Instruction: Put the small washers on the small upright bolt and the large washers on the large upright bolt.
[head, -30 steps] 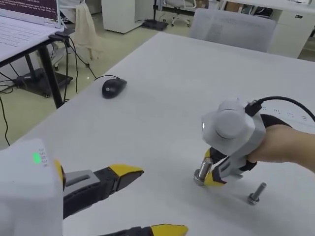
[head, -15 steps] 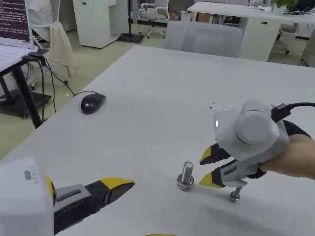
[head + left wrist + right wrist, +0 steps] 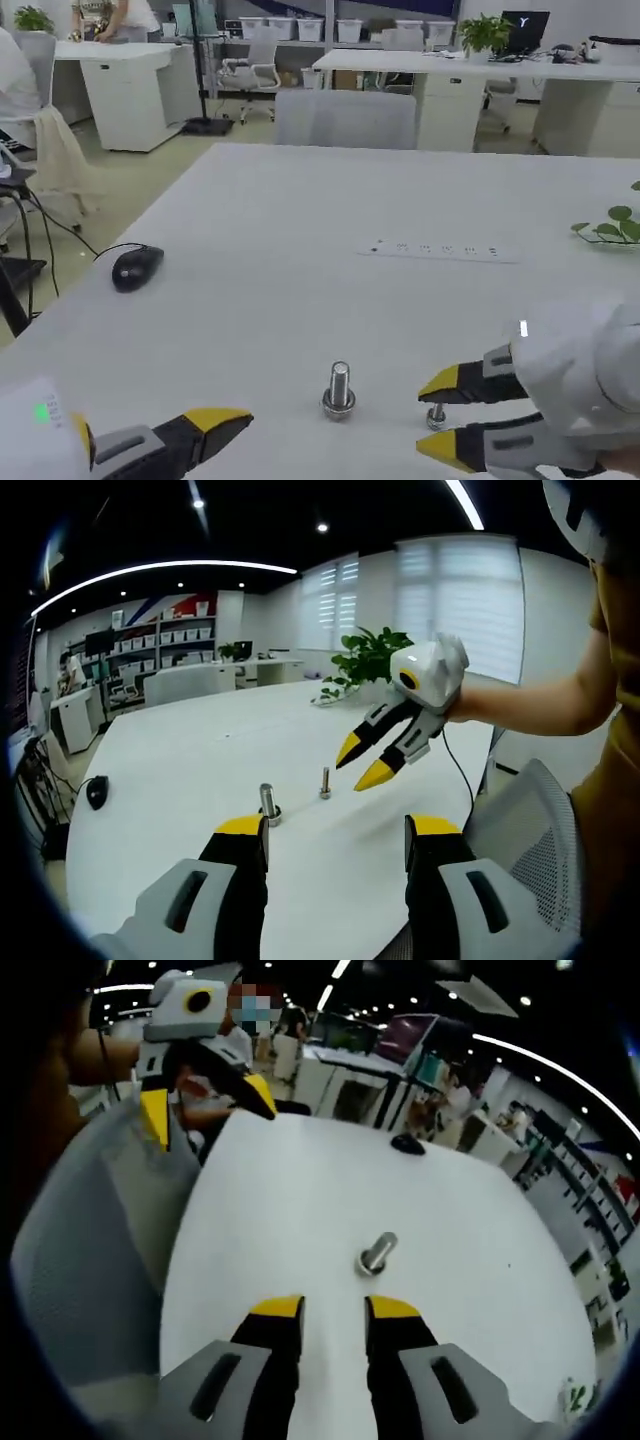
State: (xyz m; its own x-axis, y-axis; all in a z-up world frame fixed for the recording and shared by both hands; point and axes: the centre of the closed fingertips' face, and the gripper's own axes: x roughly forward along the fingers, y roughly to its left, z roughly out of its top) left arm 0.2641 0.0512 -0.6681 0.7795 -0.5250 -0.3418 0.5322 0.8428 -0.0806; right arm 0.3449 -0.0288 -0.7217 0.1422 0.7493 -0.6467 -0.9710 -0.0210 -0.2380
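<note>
While both grippers are held empty over the table [image 3: 300, 210], the step is judged a pause between placements, or the task's end. At the near left, the left gripper [image 3: 337, 830] is held with jaws spread wide, nothing between them. Right of it the large bolt [image 3: 339, 388] stands upright with a ring at its foot; washer or head cannot be told. The small bolt [image 3: 436, 416] stands just beside the right gripper [image 3: 335, 1310], whose jaws are slightly parted. If washers remain, one must be found and pinched.
</note>
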